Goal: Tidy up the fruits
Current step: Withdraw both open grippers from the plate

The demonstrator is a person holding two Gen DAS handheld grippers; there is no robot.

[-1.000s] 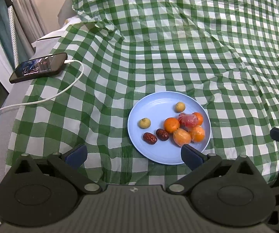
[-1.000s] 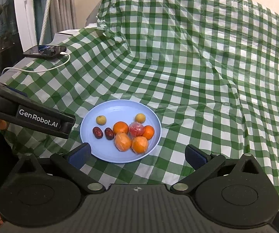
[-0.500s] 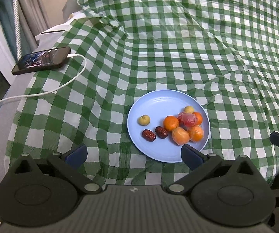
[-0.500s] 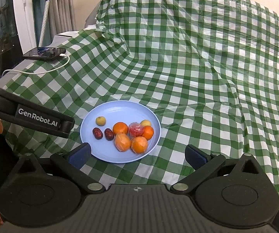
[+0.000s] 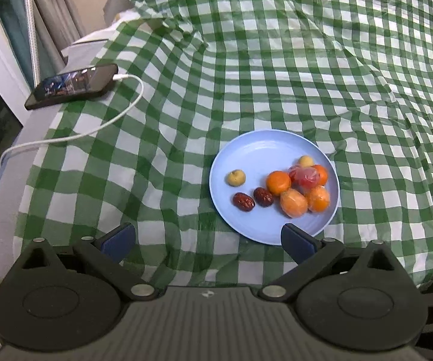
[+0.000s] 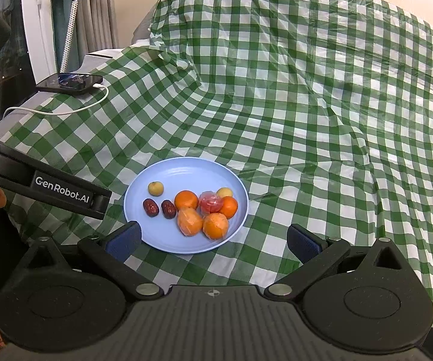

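Here, the left tongs are hanging wide open over the green-and-white checked plastic cloth, holding nothing and touching nothing; their right blue-padded finger is sitting just in front of the near rim of the round pale-blue plate. The right tongs are also standing spread wide and empty, with the near rim of that plate lying between their two fingers.

All the fruit is resting on the plate. Two dark red wrinkled dates are lying side by side at its near left, and a small yellowish round fruit is sitting just behind them. To the right of the dates, four orange tangerines, some in clear wrap, are crowding together with a red fruit in clear wrap, and another small yellow fruit is peeking out at the back of that cluster.

Well away to the plate's far left, a black smartphone with a white charging cable is lying at the edge of the surface.
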